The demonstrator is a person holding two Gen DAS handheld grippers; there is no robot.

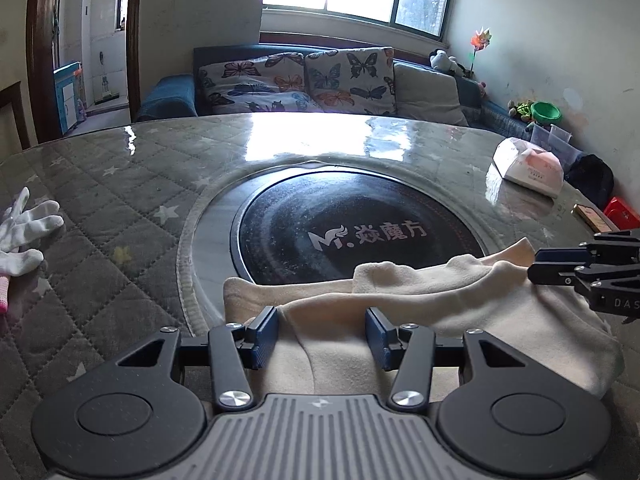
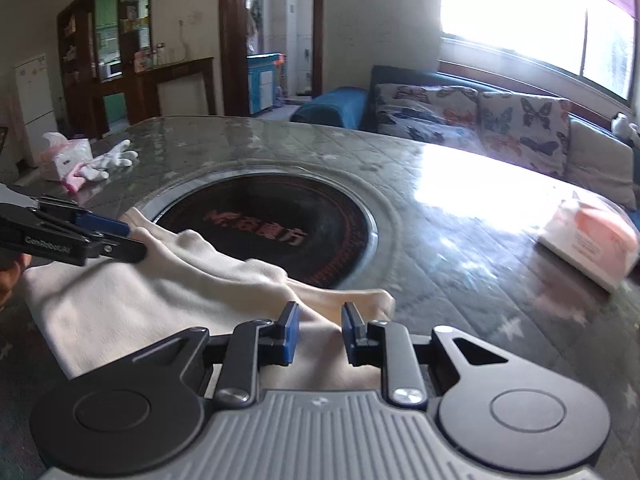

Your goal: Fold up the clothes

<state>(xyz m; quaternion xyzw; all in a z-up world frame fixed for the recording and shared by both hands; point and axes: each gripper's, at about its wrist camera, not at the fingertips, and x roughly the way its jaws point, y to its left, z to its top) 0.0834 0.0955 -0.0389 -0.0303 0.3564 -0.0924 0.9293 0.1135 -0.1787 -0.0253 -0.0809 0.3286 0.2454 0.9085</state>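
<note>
A cream garment [image 1: 480,304] lies rumpled on the near side of a round table [image 1: 120,184], with its far edge over a black round hob [image 1: 340,216]. My left gripper [image 1: 322,332] is open just above the garment's left part, fabric showing between the fingers. It appears from the side in the right wrist view as the left gripper [image 2: 128,240], at the cloth's far left corner. My right gripper [image 2: 320,332] is open with a narrower gap over a ridge of the garment [image 2: 140,308]. At the left wrist view's right edge, the right gripper [image 1: 534,266] rests at the cloth.
White gloves [image 1: 24,224] lie at the table's left. A tissue pack [image 1: 528,164] sits at the right, with small boxes [image 1: 616,212] near the edge. Another tissue pack [image 2: 64,156] lies beside the gloves [image 2: 108,164]. A sofa [image 1: 304,80] stands behind the table.
</note>
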